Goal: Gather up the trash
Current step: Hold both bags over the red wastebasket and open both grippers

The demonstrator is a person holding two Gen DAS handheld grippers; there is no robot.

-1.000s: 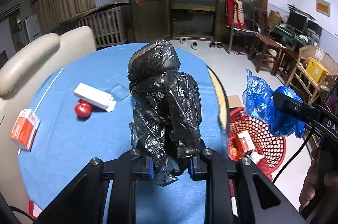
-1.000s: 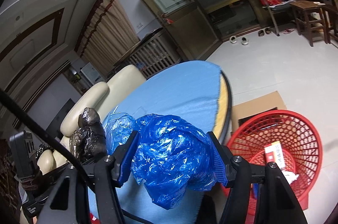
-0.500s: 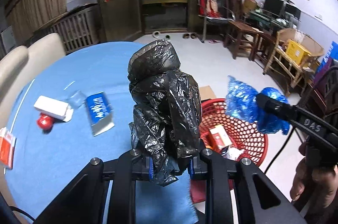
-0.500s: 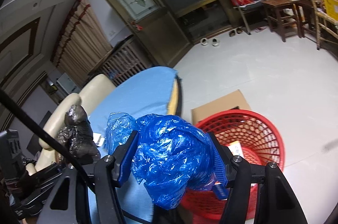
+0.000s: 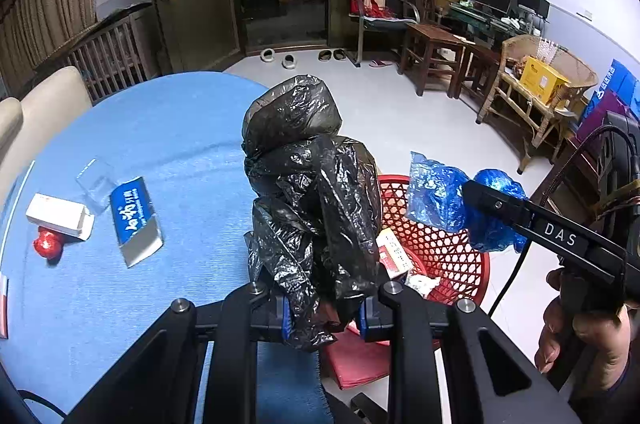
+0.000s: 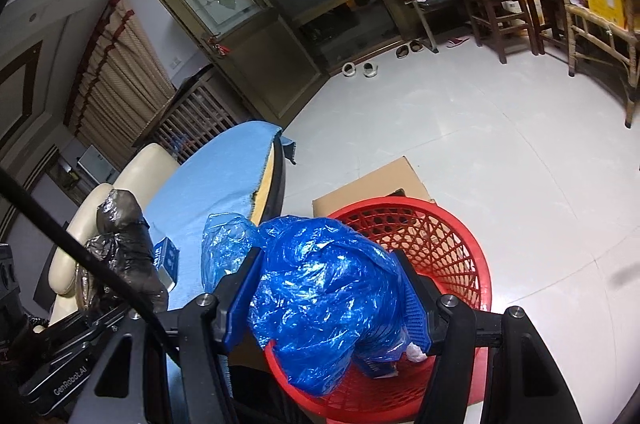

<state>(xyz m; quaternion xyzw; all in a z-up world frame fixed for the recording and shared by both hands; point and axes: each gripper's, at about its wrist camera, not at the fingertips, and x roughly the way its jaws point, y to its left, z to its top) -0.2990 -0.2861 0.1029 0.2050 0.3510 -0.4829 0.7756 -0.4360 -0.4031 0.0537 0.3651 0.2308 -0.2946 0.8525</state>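
My left gripper [image 5: 322, 312] is shut on a crumpled black plastic bag [image 5: 308, 180], held upright over the table's right edge, beside the red basket [image 5: 452, 248]. My right gripper [image 6: 328, 300] is shut on a crumpled blue plastic bag [image 6: 324, 296], held over the red mesh basket [image 6: 448, 244] on the floor. The blue bag [image 5: 448, 200] also shows in the left wrist view, above the basket. The black bag [image 6: 124, 252] shows at the left of the right wrist view. The basket holds a red-and-white box [image 5: 394, 252] and white paper [image 5: 420, 282].
The round table with a blue cloth [image 5: 180, 144] carries a blue-and-white box [image 5: 134, 220], a white box [image 5: 58, 216], a red wrapper [image 5: 47, 246] and clear plastic [image 5: 94, 182]. A cardboard sheet [image 6: 372, 184] lies behind the basket. Cream chairs [image 6: 132, 176] stand at the table's left. Wooden furniture [image 5: 440, 56] lines the far right wall.
Both grippers have swung right, from over the table toward the red basket, each with its bag. The blue bag now hangs over the basket's mouth, and the blue-and-white box has come into view.
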